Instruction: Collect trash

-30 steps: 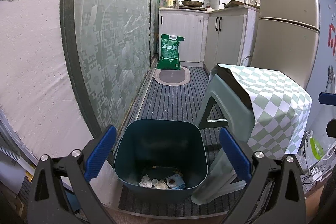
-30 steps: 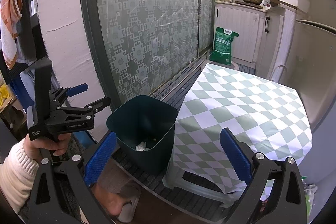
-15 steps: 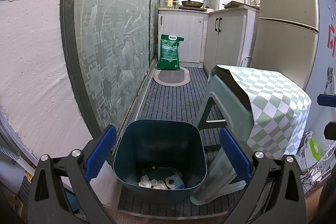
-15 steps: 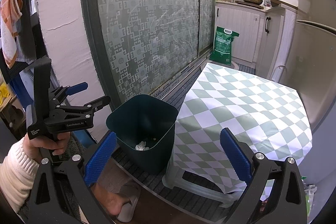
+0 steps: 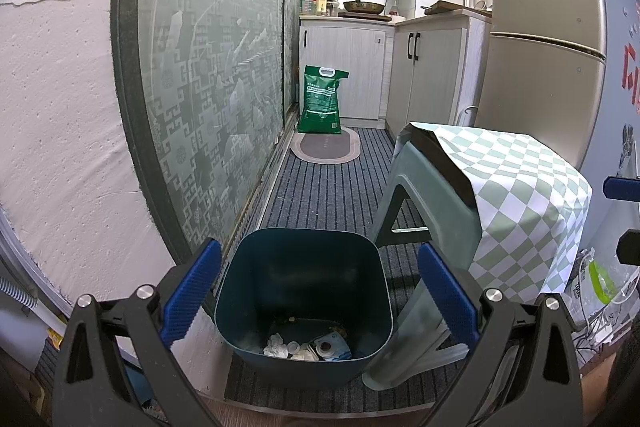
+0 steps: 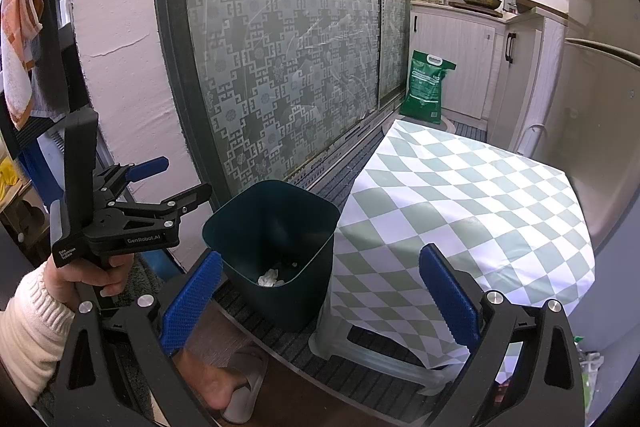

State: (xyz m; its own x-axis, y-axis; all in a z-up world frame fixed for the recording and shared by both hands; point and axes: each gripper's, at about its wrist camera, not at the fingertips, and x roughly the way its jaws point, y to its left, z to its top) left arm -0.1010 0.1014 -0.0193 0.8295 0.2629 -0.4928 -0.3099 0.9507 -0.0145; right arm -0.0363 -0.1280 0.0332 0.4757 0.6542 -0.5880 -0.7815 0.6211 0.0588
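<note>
A dark teal trash bin (image 5: pixel 304 267) stands on the striped floor mat beside a stool. Crumpled paper and other trash (image 5: pixel 308 347) lie at its bottom. My left gripper (image 5: pixel 320 291) is open and empty, held just above and in front of the bin. In the right wrist view the bin (image 6: pixel 276 223) sits left of the stool, with white trash (image 6: pixel 270 277) inside. My right gripper (image 6: pixel 320 291) is open and empty, above the stool's near edge. The left gripper (image 6: pixel 176 183) shows there too, held in a hand left of the bin.
A plastic stool with a green-checked cloth (image 5: pixel 516 195) stands right of the bin. A frosted sliding door (image 5: pixel 216 87) runs along the left. A green bag (image 5: pixel 322 99), cabinets (image 5: pixel 432 67) and a fridge (image 5: pixel 540 59) lie further back. A slippered foot (image 6: pixel 236 387) is near the bin.
</note>
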